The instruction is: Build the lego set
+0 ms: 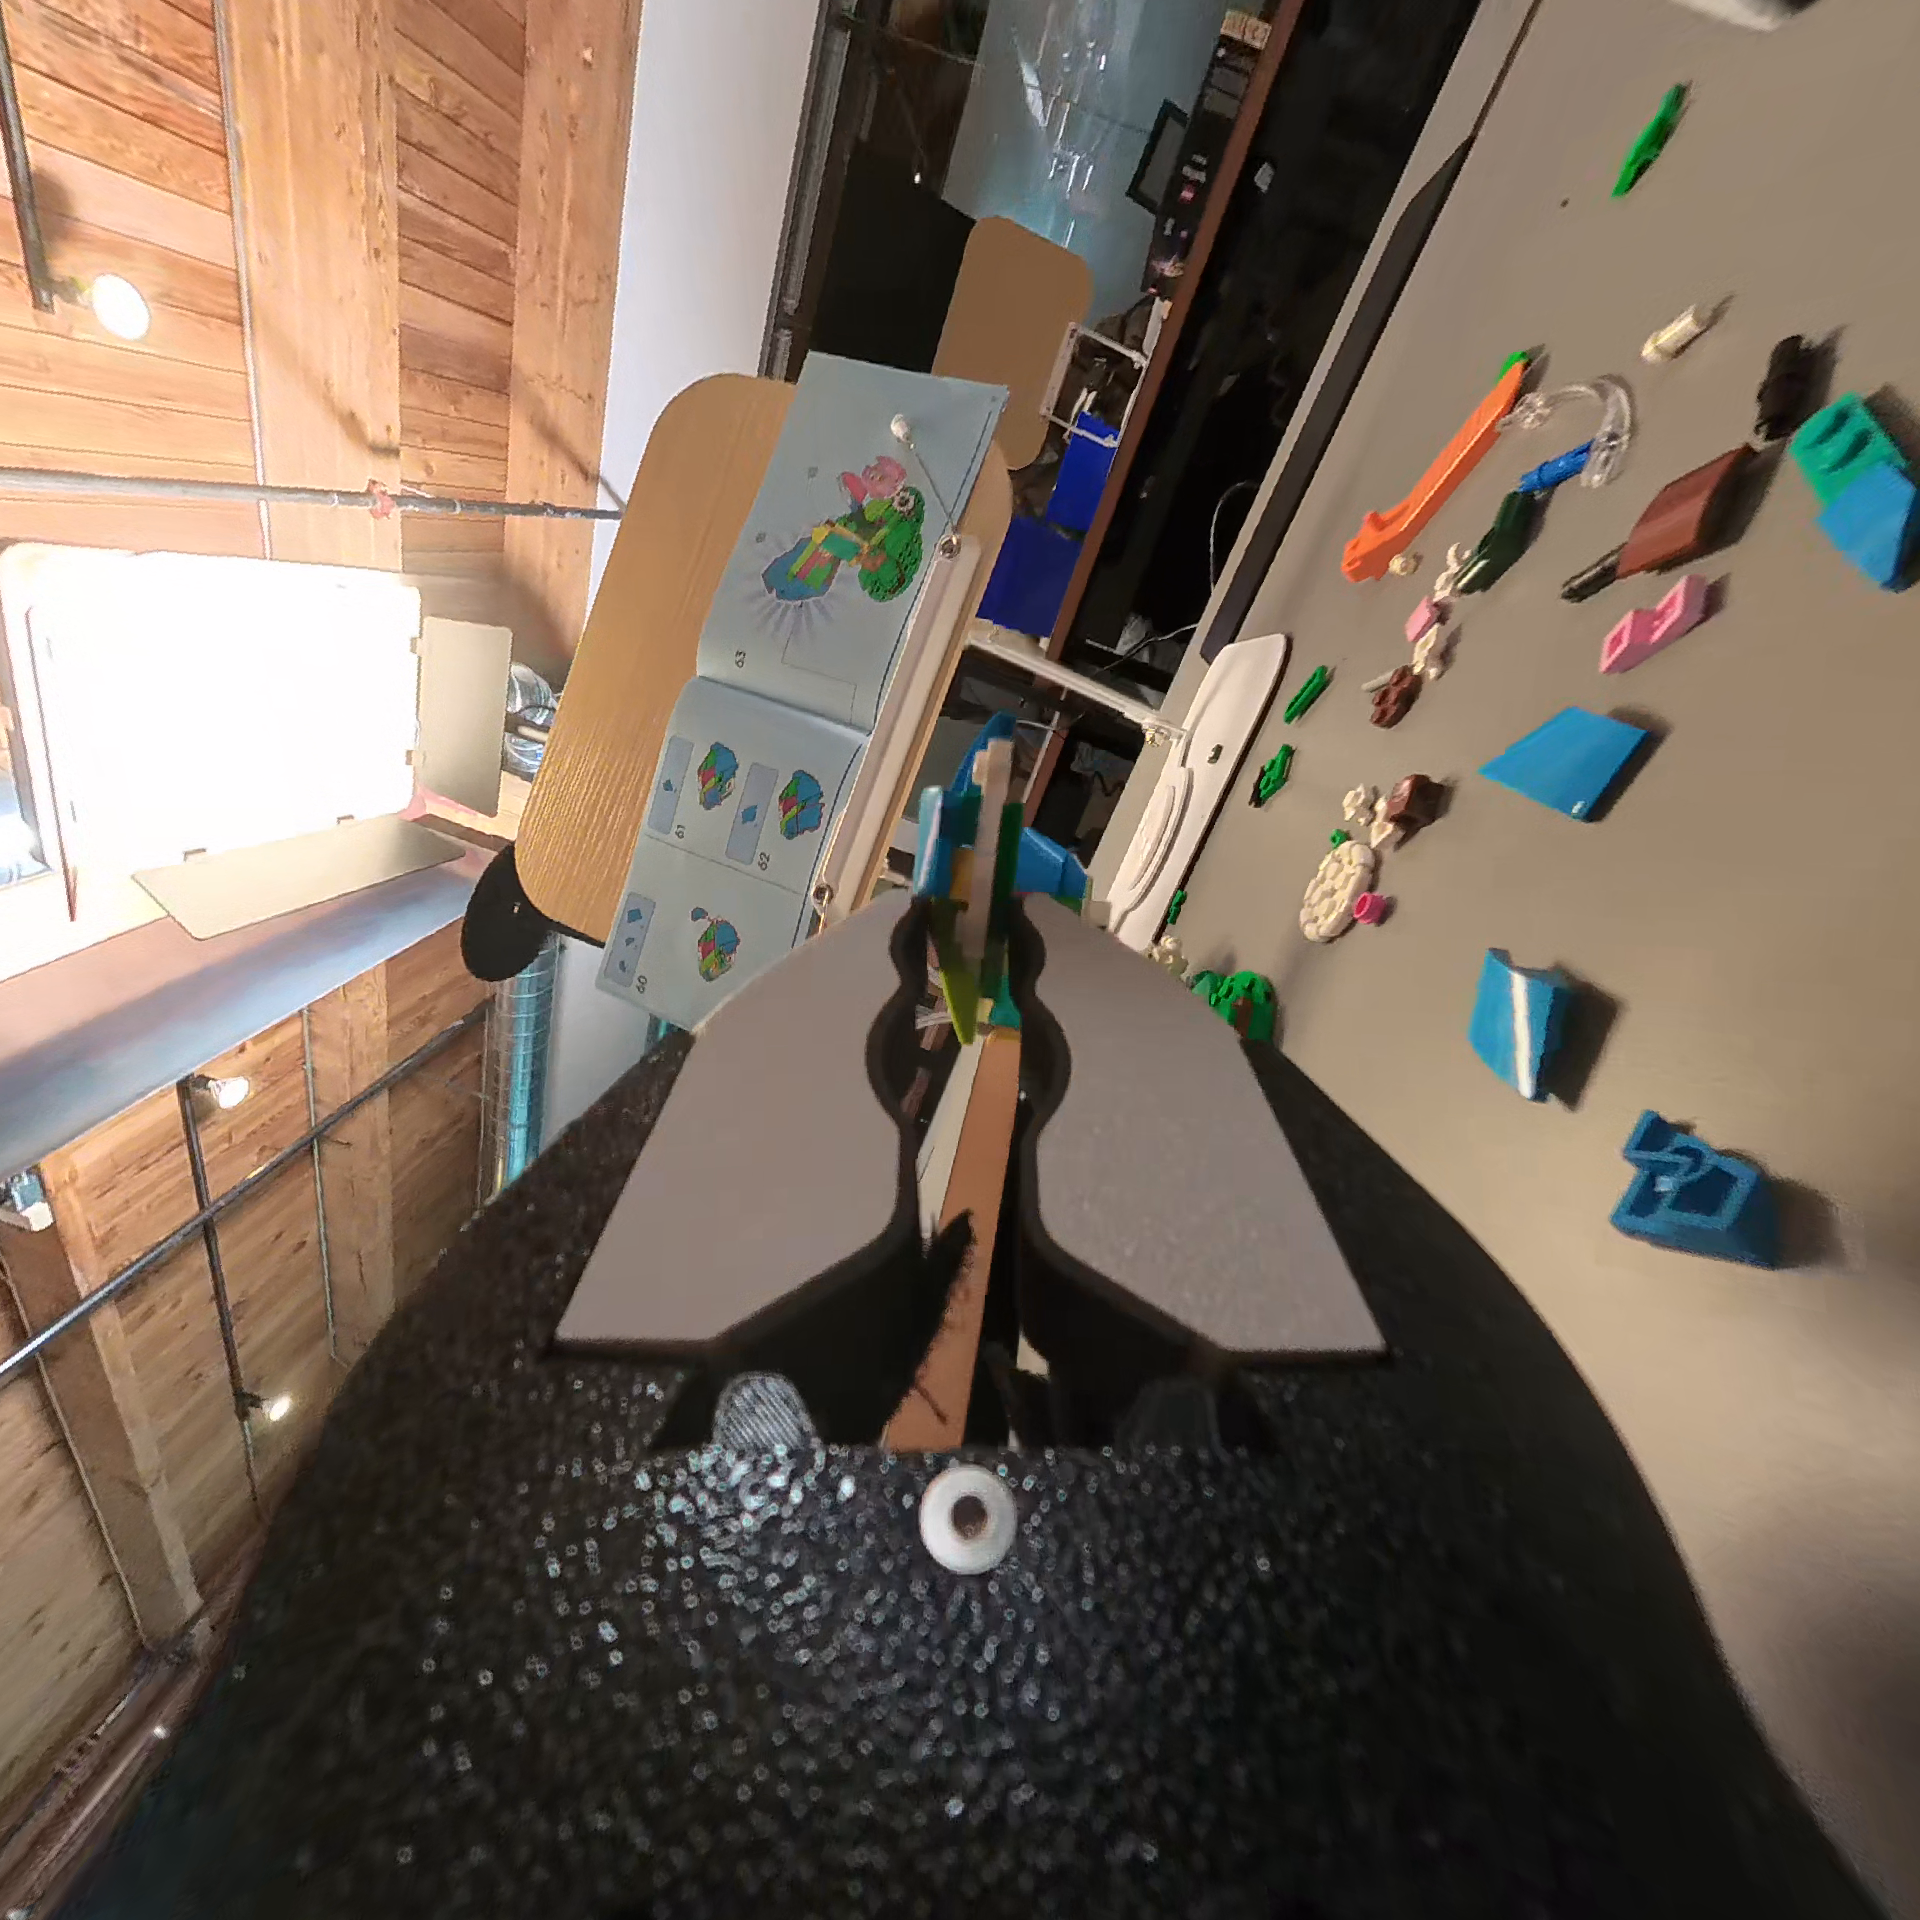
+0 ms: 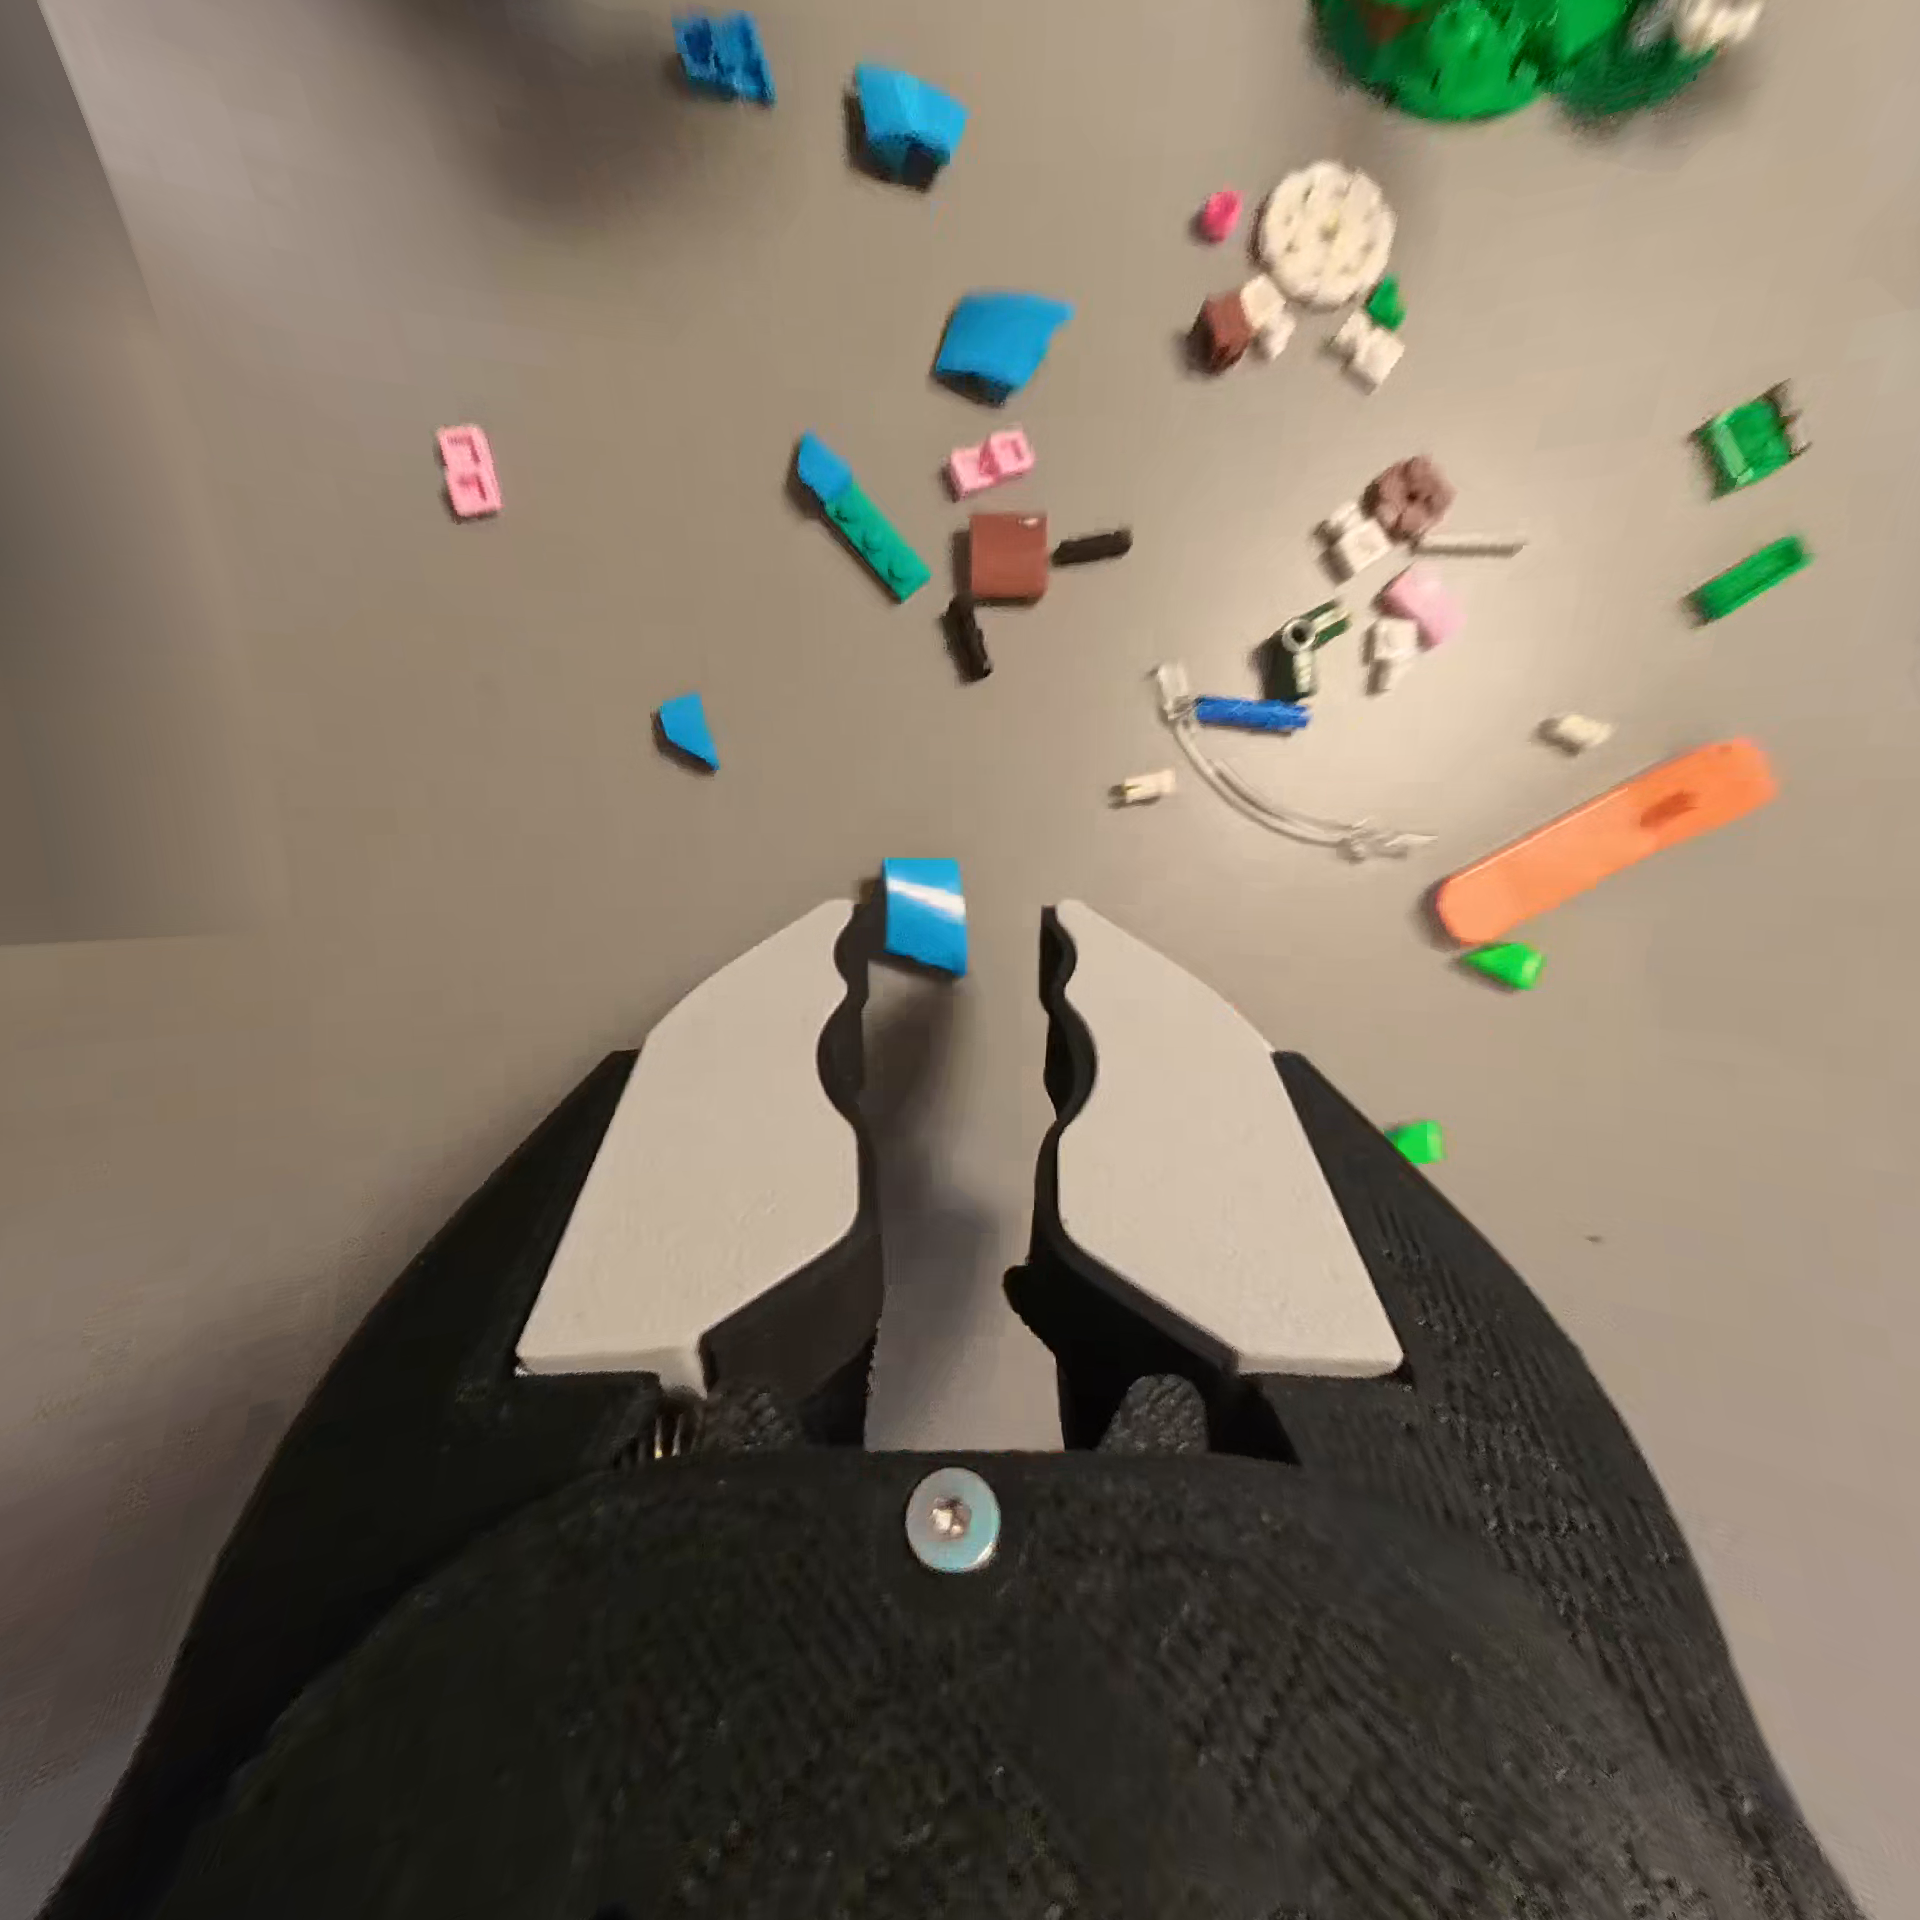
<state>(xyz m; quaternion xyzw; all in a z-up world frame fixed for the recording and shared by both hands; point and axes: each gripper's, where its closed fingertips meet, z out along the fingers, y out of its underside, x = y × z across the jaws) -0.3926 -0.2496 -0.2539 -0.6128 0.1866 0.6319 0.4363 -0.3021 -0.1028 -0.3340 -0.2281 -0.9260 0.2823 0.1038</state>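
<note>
My left gripper [image 1: 966, 935] is shut on a partly built lego model [image 1: 982, 862] of blue, green, white and tan pieces, held up off the grey table [image 1: 1558, 1351] with the view rolled sideways. My right gripper [image 2: 948, 914] is open just above the table. A small blue curved brick [image 2: 923, 914] lies between its fingertips, close to the left finger [image 2: 790, 987]. Loose bricks are spread beyond it: blue slopes [image 2: 995, 343], pink plates [image 2: 470, 470], a brown brick [image 2: 1006, 556], a white round plate [image 2: 1328, 231].
An open instruction booklet [image 1: 790, 665] stands on a wooden stand behind the table. An orange brick separator [image 2: 1605, 836] lies at the right. A green leafy build [image 2: 1507, 52] sits at the far edge. Small green pieces [image 2: 1415, 1141] lie near my right gripper.
</note>
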